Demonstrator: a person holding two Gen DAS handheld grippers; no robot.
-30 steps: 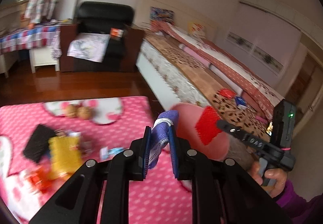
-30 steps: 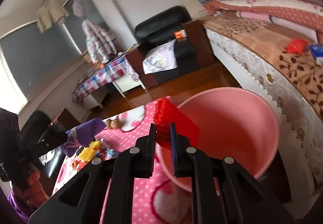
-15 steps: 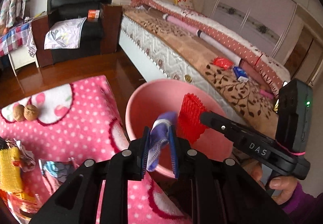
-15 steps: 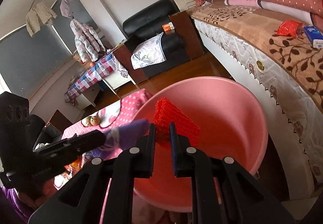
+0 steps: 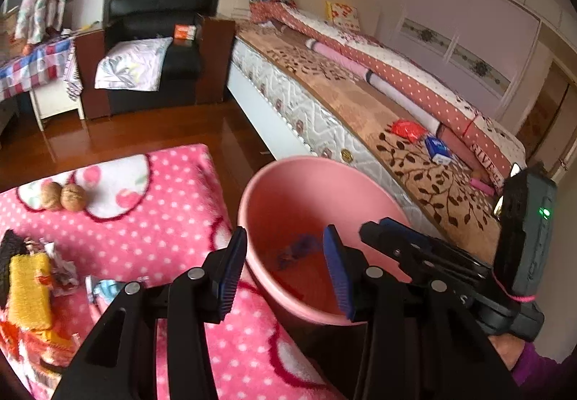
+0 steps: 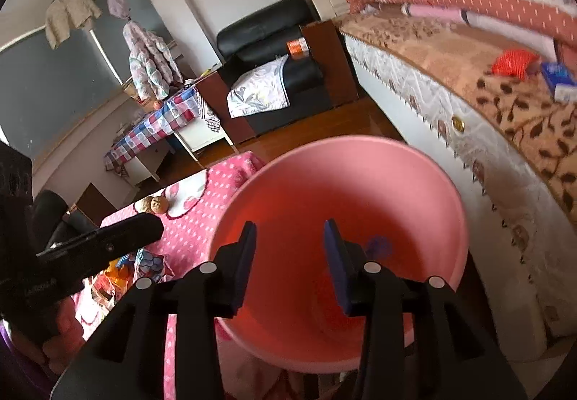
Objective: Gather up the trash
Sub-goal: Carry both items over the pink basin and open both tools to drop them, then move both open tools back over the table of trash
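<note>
Pink bucket [image 5: 288,190] sits off the surface's [image 5: 173,219] 3 o'clock edge, purple scrap [image 5: 295,248] inside. Drop step: left tool [image 5: 285,266] & right tool [image 6: 290,263] both opening, nothing between jaws. Next prob the wrappers [image 5: 65,273] at 9 o'clock.

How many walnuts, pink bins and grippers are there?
Walnuts: 2
Pink bin: 1
Grippers: 2, the left gripper and the right gripper, both with jaws opening and nothing between them
Total: 5
</note>
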